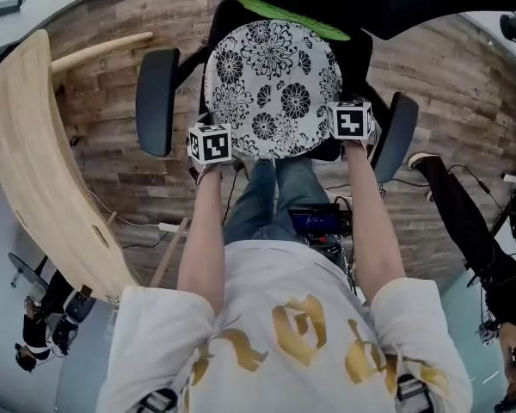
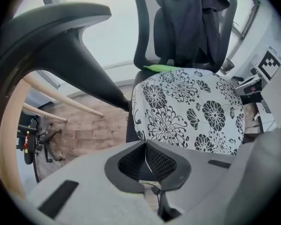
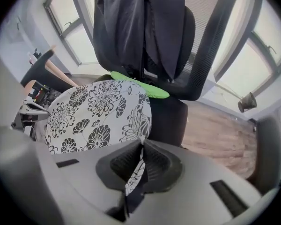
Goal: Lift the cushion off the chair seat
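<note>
A round white cushion (image 1: 271,89) with black flower print hangs over the black office chair's seat (image 1: 357,54), held by its near edge at both sides. My left gripper (image 1: 211,149) is shut on the cushion's near left rim, and in the left gripper view the cushion (image 2: 187,109) spreads away from the shut jaws (image 2: 145,159). My right gripper (image 1: 351,127) is shut on the near right rim. A strip of the flowered fabric (image 3: 133,179) shows pinched between its pads, with the cushion (image 3: 96,116) to the left. Both grippers point down.
Black armrests (image 1: 157,101) (image 1: 396,136) flank the cushion. A green item (image 1: 297,20) lies at the seat's back under a dark jacket (image 3: 131,27) draped on the backrest. A curved wooden board (image 1: 34,170) stands left. Another person's leg (image 1: 460,222) is right; cables cross the wooden floor.
</note>
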`<state>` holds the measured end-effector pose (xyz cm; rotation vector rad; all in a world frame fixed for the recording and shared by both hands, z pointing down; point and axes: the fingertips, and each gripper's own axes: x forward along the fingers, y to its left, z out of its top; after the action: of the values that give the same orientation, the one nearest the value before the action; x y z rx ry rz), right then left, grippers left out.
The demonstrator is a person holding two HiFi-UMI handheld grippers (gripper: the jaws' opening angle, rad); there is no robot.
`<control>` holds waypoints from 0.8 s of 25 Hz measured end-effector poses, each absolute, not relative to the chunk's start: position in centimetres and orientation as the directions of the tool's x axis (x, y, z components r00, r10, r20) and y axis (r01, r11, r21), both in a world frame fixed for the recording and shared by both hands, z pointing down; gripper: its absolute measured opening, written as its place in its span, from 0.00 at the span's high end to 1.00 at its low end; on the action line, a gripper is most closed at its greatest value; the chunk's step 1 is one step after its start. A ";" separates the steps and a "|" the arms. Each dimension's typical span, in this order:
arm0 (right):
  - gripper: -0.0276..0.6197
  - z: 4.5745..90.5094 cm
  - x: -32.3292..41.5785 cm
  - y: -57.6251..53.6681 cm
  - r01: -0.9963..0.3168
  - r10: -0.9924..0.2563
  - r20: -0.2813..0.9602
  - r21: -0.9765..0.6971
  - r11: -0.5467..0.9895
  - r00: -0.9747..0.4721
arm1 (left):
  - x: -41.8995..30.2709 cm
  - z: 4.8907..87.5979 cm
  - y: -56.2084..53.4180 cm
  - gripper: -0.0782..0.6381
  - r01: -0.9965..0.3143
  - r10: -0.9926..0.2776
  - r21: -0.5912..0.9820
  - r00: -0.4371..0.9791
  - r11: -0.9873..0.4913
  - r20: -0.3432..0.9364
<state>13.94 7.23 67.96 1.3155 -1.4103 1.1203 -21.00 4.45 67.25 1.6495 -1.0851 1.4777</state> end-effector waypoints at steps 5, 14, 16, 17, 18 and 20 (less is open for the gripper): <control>0.92 66.8 14.4 7.0 -0.999 -0.223 0.974 -0.032 0.019 -0.035 | -21.1 66.6 3.5 0.87 -0.893 -0.158 -0.040 0.035 -0.448 0.987; 0.92 63.0 14.5 7.7 -1.000 -0.287 0.958 -0.024 -0.008 -0.021 | -20.4 63.4 3.1 0.87 -0.899 -0.215 -0.010 0.094 -0.437 0.972; 0.92 61.8 14.4 8.1 -0.999 -0.309 0.951 -0.027 -0.020 -0.019 | -20.1 62.1 2.8 0.87 -0.897 -0.241 -0.004 0.114 -0.441 0.964; 0.92 61.2 14.3 8.1 -0.999 -0.324 0.946 -0.030 -0.027 -0.020 | -19.9 61.5 2.6 0.87 -0.895 -0.252 0.001 0.127 -0.445 0.959; 0.92 60.6 14.3 8.1 -0.999 -0.340 0.940 -0.033 -0.034 -0.019 | -19.8 60.8 2.4 0.87 -0.892 -0.265 0.004 0.139 -0.453 0.954; 0.93 59.5 14.2 8.0 -0.998 -0.368 0.930 -0.035 -0.046 -0.015 | -19.7 59.6 1.7 0.87 -0.883 -0.293 -0.001 0.154 -0.470 0.944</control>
<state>14.23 7.99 59.48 1.5109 -1.4775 1.0647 -19.71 1.71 59.64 1.8579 -1.1174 1.3188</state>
